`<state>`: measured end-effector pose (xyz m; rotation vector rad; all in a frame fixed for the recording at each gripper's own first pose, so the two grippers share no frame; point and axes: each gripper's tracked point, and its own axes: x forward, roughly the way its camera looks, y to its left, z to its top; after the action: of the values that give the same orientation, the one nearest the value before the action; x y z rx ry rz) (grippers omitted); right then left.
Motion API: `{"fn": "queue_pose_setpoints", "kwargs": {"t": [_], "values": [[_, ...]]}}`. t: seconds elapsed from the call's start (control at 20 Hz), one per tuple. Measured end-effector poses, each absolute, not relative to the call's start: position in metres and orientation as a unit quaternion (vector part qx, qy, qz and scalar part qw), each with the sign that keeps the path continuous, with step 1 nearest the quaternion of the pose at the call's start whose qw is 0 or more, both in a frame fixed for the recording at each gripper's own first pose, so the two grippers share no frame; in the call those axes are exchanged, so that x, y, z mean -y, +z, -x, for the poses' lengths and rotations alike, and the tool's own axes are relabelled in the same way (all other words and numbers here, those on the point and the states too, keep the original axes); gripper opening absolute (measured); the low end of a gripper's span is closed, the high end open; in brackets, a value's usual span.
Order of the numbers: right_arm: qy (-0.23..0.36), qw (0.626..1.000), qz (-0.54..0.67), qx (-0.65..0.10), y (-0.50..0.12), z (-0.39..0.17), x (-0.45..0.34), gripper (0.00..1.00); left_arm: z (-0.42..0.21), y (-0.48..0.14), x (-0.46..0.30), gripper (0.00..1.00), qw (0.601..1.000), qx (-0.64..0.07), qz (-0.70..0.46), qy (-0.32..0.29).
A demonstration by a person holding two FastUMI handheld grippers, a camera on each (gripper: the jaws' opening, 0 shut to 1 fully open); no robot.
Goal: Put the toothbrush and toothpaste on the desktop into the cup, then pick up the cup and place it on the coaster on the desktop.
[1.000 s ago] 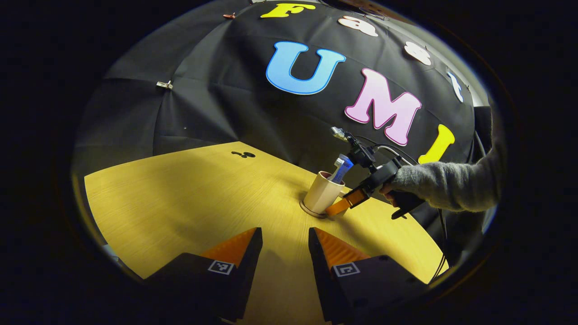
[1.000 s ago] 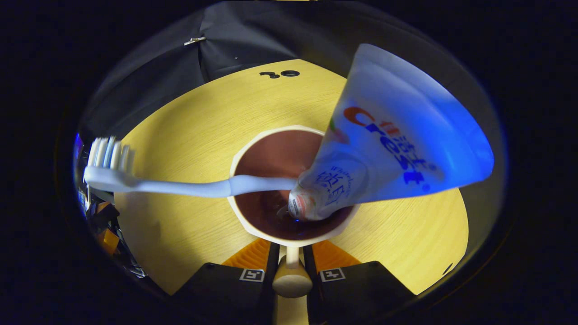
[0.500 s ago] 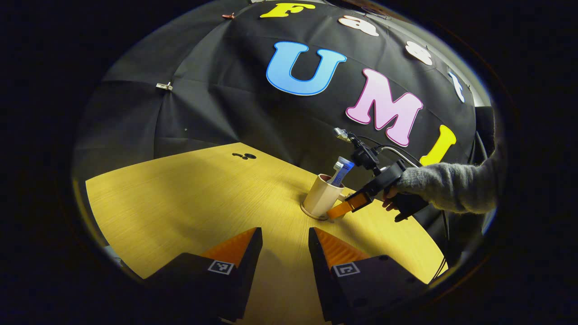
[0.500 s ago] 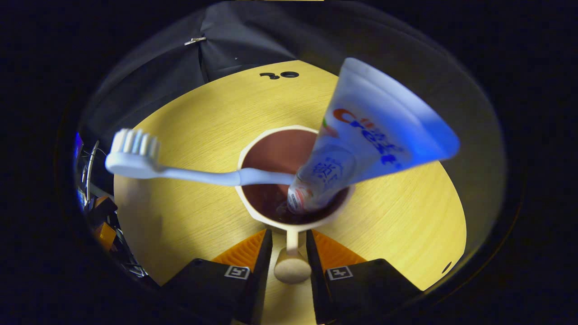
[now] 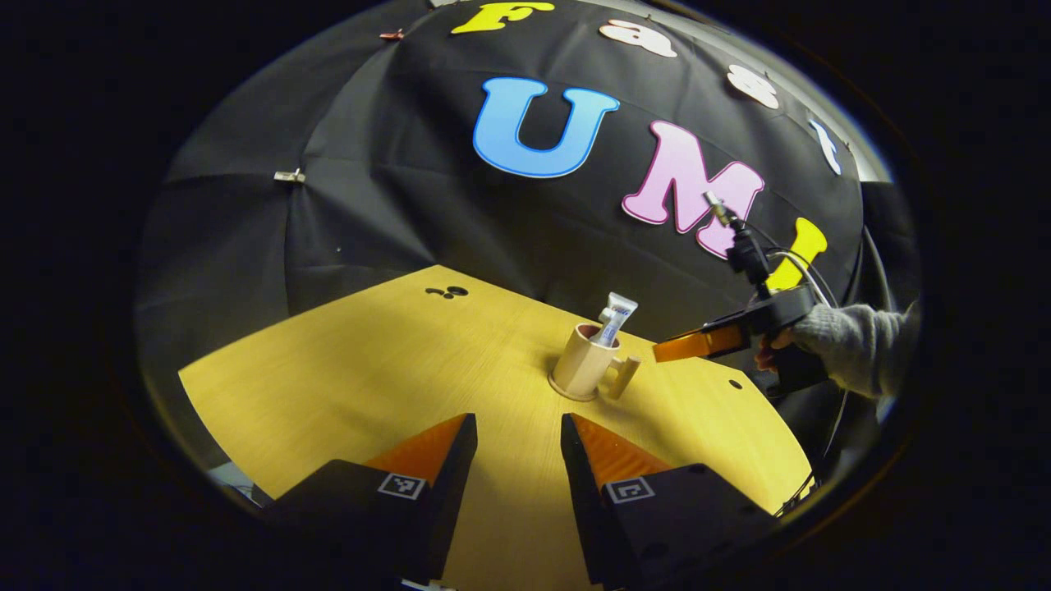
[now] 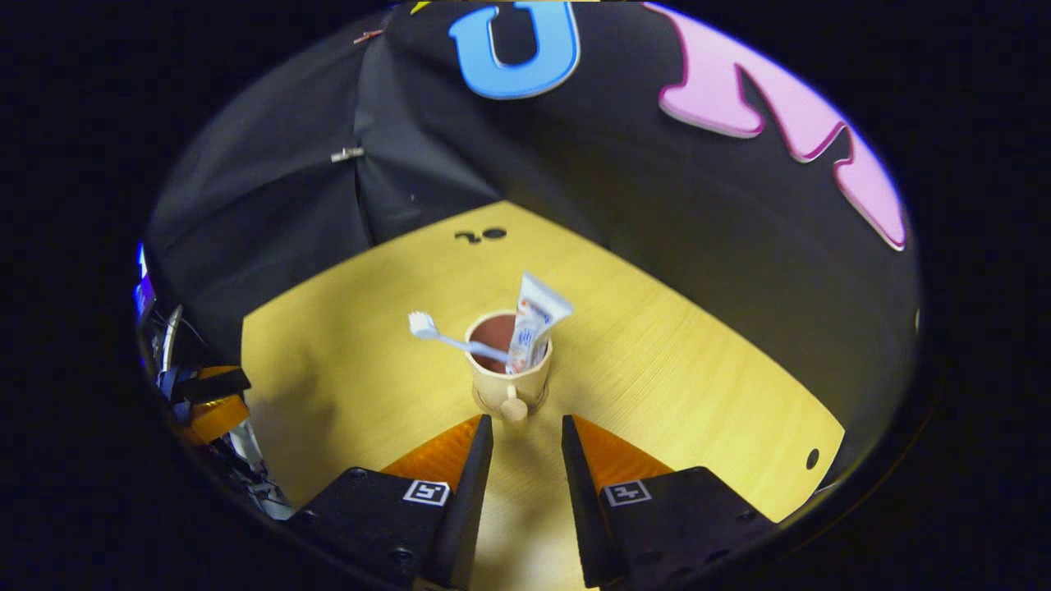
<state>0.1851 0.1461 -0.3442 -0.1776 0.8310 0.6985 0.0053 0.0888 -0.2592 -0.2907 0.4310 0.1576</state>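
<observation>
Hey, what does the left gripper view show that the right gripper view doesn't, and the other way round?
Left gripper view: the right claw, held by a hand in a grey knitted sleeve, hanging apart from the beige handled cup on its handle side.
Right gripper view: the white plastic toothbrush leaning out over the rim, and the cup's brown inside.
Both: the cup, the white and blue toothpaste tube standing in it, the yellow wooden desktop. The left claw and right claw are open.

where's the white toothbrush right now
In the right gripper view the white toothbrush stands in the beige handled cup mid-table, bristles leaning out left, beside the white toothpaste tube.
</observation>
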Motion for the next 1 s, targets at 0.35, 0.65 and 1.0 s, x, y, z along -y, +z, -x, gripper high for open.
{"fn": "queue_pose_setpoints", "kwargs": {"t": [0.35, 0.65, 1.0], "values": [[0.315, 0.915, 0.024, -0.253, -0.197, -0.142, -0.132, 0.53, -0.018, -0.169, -0.062, 0.65, 0.974, -0.186, 0.125, 0.033], [0.276, 0.940, -0.034, -0.198, -0.130, -0.085, -0.130, 0.54, -0.008, -0.113, -0.047, 0.68, 0.985, -0.155, 0.069, -0.007], [0.210, 0.962, -0.062, -0.165, -0.106, -0.043, -0.110, 0.60, 0.013, -0.082, -0.027, 0.76, 0.990, -0.130, 0.035, -0.052]]}}
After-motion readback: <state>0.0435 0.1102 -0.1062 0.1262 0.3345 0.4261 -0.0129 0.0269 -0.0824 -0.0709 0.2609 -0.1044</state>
